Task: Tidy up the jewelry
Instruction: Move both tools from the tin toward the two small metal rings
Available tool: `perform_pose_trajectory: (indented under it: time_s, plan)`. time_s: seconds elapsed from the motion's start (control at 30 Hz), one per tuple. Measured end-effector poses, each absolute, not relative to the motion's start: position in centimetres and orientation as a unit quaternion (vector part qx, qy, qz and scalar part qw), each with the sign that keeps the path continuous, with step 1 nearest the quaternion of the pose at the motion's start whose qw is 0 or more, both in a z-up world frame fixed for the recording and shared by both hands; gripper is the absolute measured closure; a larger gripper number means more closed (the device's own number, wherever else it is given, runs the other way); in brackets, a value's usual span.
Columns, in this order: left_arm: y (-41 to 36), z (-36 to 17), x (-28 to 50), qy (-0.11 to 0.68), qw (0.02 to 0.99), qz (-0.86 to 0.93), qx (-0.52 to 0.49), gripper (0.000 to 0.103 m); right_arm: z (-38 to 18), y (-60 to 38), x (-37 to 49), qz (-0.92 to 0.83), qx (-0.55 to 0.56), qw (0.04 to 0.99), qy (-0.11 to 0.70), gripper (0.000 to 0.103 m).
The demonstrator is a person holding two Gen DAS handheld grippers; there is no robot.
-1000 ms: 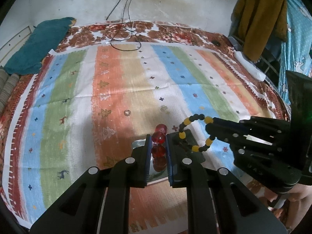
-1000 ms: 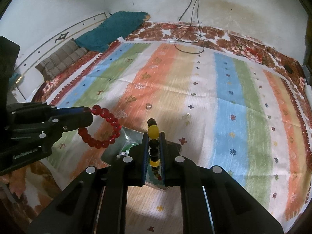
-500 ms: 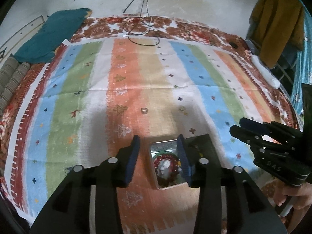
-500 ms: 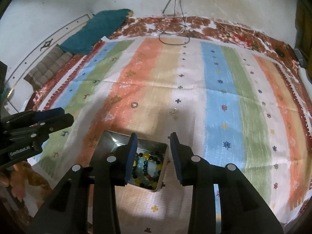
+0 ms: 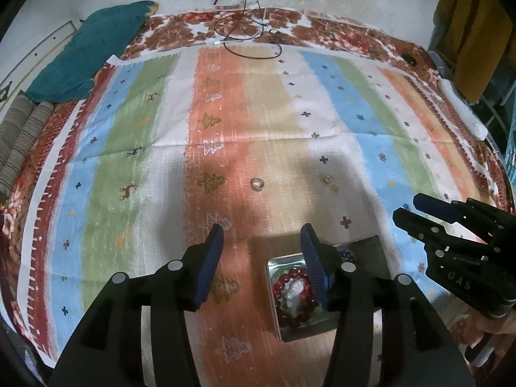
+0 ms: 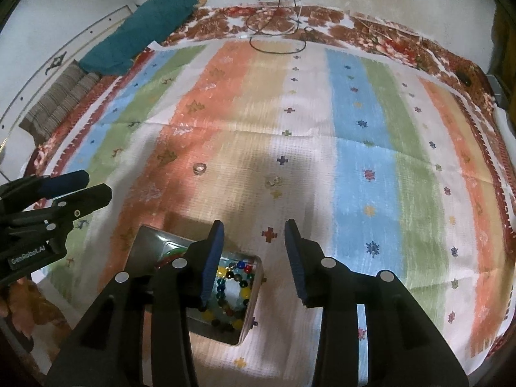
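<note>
Both tongs, left (image 5: 261, 242) and right (image 6: 253, 237), gape wide and empty; bracelets (image 6: 230, 290) lie in the tin (image 6: 142, 242) (two rings (image 5: 258, 183) remain outside).

a striped cloth (image 5: 264, 135) in orange, green, blue and white bands covers the bed (image 5: 290, 22), whose red floral cover shows round its edges. near the cloth's front edge sits a metal tin (image 6: 146, 245). beyond the tin lie two small rings, one (image 5: 258, 183) on an orange band, the other (image 5: 326, 179) on a pale band. far beyond the tin, a black cable (image 5: 245, 37) coils; a teal pillow (image 5: 93, 54) lies at the far left corner.
</note>
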State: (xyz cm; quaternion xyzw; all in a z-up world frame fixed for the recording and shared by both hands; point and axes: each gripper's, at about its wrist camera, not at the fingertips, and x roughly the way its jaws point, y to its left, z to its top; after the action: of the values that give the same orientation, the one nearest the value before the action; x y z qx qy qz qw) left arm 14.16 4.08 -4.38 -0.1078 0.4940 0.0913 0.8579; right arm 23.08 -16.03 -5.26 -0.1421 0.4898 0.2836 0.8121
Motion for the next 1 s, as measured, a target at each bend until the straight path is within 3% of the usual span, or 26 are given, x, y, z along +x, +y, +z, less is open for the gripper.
perform_pose_trajectory:
  time_s: [0.13,1.0]
  plan:
    - [4.4,-4.8,15.4,0.502,0.853,0.098,-0.103,0.050,-5.9,-15.7,24.1,0.276,-0.146,0.809,0.499,0.058]
    - [5.6,-9.1,21.9,0.557,0.820,0.106,-0.083,0.046,-9.4,-13.3,28.7,0.264,-0.166,0.780,0.542,0.054]
